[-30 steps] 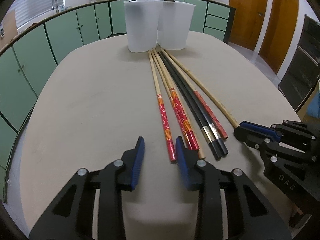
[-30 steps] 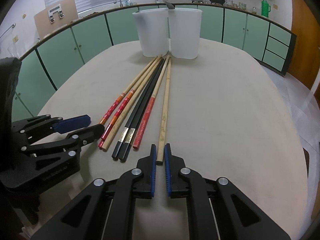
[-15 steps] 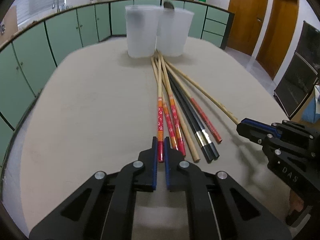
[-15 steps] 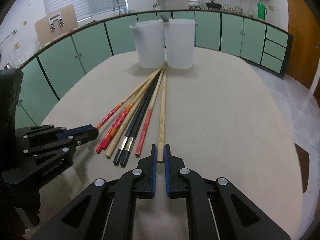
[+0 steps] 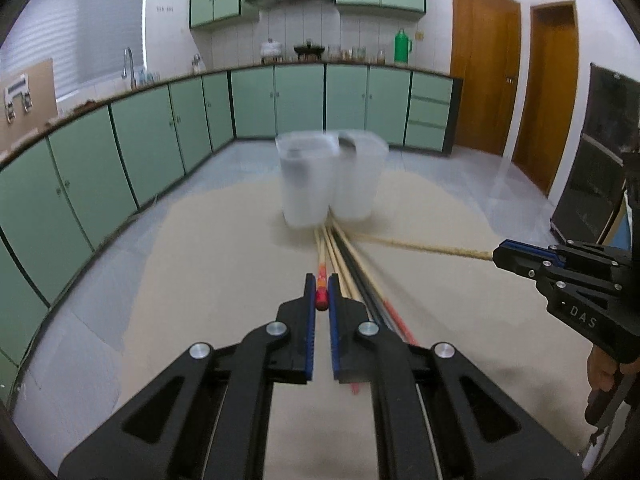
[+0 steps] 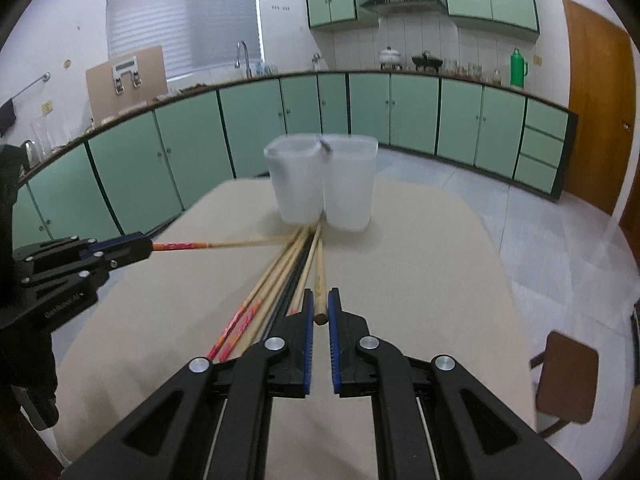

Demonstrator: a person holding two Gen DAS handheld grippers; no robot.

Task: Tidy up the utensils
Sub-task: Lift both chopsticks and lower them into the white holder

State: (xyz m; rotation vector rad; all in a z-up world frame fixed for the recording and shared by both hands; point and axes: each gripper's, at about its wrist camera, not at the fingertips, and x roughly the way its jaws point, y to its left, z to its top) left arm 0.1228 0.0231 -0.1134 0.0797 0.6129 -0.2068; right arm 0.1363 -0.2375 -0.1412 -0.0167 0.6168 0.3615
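Since a moment ago, both grippers have been raised from the table, each with one chopstick. The left gripper is clenched on the red chopstick, the right gripper on the plain wooden chopstick. Both sticks are lifted at the near end; whether the far tips touch the table cannot be told. The other chopsticks are left lying in a fan. Beyond them the two white containers are seen, probably the place for the held sticks.
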